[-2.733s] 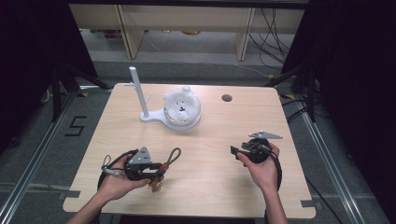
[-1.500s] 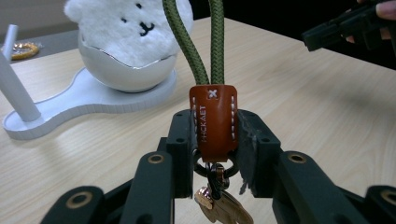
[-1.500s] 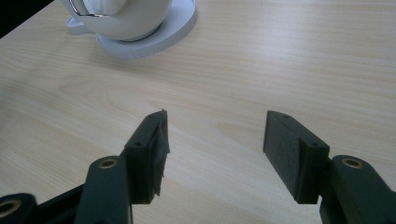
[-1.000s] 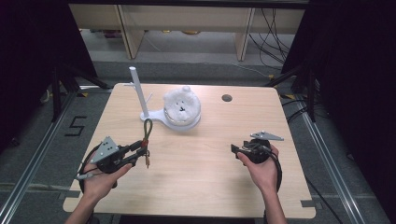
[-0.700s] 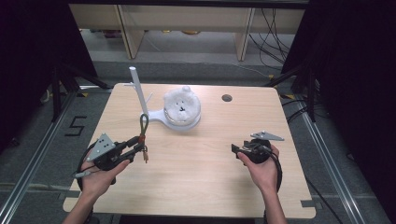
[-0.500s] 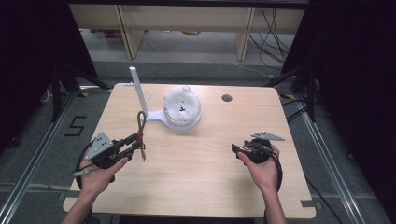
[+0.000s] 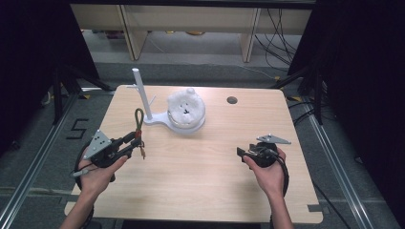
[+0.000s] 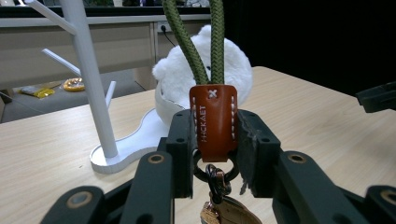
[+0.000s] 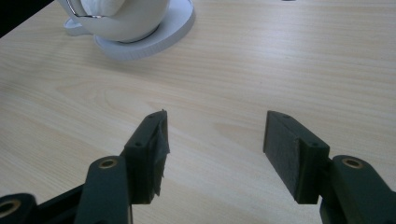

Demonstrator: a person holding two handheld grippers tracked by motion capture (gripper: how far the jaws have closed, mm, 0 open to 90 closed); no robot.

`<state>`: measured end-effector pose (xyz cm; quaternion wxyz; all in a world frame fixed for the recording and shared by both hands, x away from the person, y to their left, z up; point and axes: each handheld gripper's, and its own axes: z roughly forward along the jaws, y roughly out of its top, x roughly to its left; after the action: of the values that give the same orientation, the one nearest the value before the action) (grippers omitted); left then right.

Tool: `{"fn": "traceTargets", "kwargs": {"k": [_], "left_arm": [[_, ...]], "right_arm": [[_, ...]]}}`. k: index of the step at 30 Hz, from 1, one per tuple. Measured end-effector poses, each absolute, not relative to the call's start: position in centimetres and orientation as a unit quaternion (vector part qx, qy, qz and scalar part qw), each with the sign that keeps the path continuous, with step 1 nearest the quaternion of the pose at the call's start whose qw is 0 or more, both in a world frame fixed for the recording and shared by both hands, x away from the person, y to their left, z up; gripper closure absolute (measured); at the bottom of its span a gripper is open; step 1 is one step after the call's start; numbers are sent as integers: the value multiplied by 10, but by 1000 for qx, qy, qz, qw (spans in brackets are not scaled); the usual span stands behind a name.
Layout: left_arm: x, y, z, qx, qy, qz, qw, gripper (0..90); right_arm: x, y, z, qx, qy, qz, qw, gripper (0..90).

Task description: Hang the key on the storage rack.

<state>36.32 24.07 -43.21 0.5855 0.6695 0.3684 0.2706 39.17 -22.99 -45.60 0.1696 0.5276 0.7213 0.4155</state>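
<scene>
One keychain, one white stand, one plush toy, one table, two grippers: left gripper, right gripper.

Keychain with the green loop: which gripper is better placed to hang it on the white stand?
Left. The left gripper already clamps the keychain by its brown tab, loop up, close to the white stand. The right gripper is open, farther off.

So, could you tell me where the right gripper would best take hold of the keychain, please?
On the green cord loop, coming in from the right side. It stands upright and free above the brown leather tab, which the left gripper already clamps; the right gripper is open. The dangling ring and charm would likely swing.
</scene>
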Motion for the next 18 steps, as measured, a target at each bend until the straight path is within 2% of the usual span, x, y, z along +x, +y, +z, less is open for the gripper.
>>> {"fn": "traceTargets", "kwargs": {"k": [18], "left_arm": [[380, 255, -433, 665, 391, 282, 570, 677]], "right_arm": [[389, -228, -455, 539, 717, 413, 157, 413]]}}
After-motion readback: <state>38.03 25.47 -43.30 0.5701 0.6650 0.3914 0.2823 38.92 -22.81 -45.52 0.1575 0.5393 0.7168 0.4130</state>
